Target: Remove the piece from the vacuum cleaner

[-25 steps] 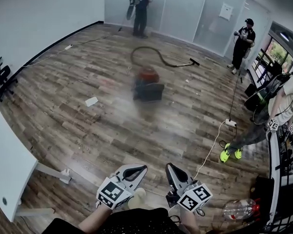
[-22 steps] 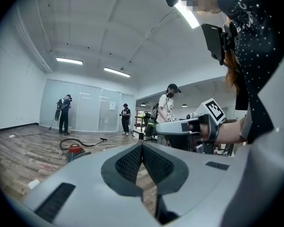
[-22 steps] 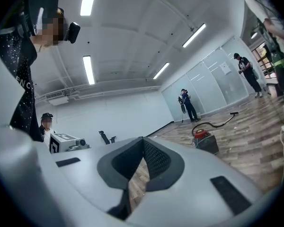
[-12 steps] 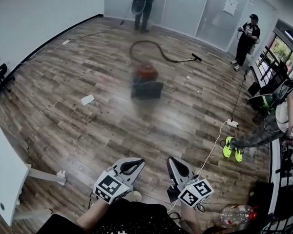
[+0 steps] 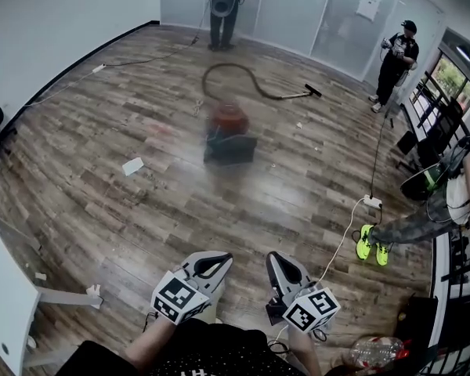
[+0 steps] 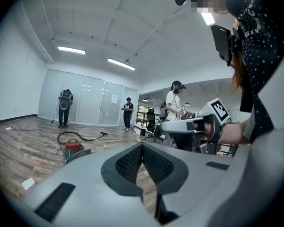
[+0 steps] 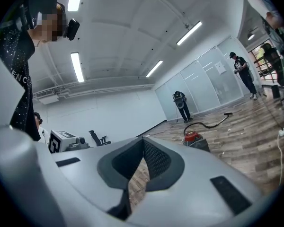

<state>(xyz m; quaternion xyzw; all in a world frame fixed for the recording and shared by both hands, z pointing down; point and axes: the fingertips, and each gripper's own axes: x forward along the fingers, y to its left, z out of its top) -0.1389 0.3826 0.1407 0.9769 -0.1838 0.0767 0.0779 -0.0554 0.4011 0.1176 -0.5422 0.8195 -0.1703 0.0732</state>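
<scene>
A red-topped canister vacuum cleaner [image 5: 229, 134] stands on the wood floor well ahead of me, blurred in the head view. Its dark hose [image 5: 251, 86] curls away behind it and ends in a floor nozzle [image 5: 313, 92]. It shows too in the left gripper view as the vacuum [image 6: 74, 149] and in the right gripper view as the vacuum [image 7: 195, 140]. My left gripper [image 5: 218, 263] and right gripper [image 5: 272, 263] are held side by side low in the head view, far short of the vacuum. Both are shut with nothing between the jaws.
A person with a backpack device [image 5: 225, 6] stands at the far glass wall, another person [image 5: 394, 61] at the right. A third person in lime shoes [image 5: 371, 245] bends at the right by a white power cable [image 5: 346, 233]. Scrap of paper [image 5: 131, 166] lies left. A white board [image 5: 8, 296] leans at lower left.
I have walked forward: the vacuum, the paper scrap and the white board have slid down and toward me in the head view. Both grippers stay shut, side by side.
</scene>
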